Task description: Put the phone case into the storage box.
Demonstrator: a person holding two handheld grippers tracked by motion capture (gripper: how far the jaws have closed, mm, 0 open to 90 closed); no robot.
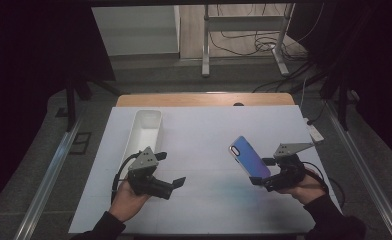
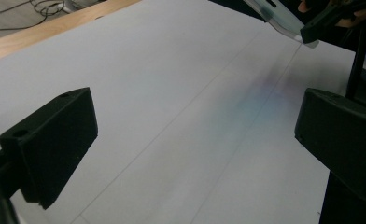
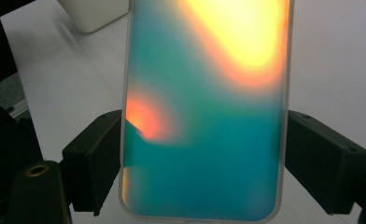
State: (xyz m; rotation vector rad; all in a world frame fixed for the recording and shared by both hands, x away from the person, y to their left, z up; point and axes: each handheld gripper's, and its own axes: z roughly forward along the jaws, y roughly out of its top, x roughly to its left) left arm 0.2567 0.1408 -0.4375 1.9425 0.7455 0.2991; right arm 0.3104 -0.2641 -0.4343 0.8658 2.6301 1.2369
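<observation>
Here, a phone case (image 1: 249, 156) is held up off the table (image 1: 204, 145) by the right gripper (image 1: 264, 172), clamped across its width near the lower end; in the right gripper view the 2 black jaws are seen pressed against the case's (image 3: 204, 116) long edges, with its iridescent face (teal with orange and yellow glare) turned toward the camera. In the high view the case is tilted, its upper end leaning away from the person and to the left, above the right half of the white sheet.

The left gripper (image 1: 171, 184) is held low over the near left part of the table, its jaws standing wide apart with nothing between them, as the left gripper view shows bare white sheet between the 2 pads. It is pointed across toward the right hand, and the lower edge of the case (image 2: 284, 21) can be seen far off at the top of that view.

A long white tray (image 1: 146, 131) lies on the left side of the sheet, just beyond the left gripper.

The step in hand is judged to be the carrying of the case, lifted and not yet set down. Either a handover to the open left gripper or a placing into the tray is likely called for next (which of the 2 cannot be told). For a handover, the free upper part of the case would have to be brought between the left jaws before the right grip is eased.
</observation>
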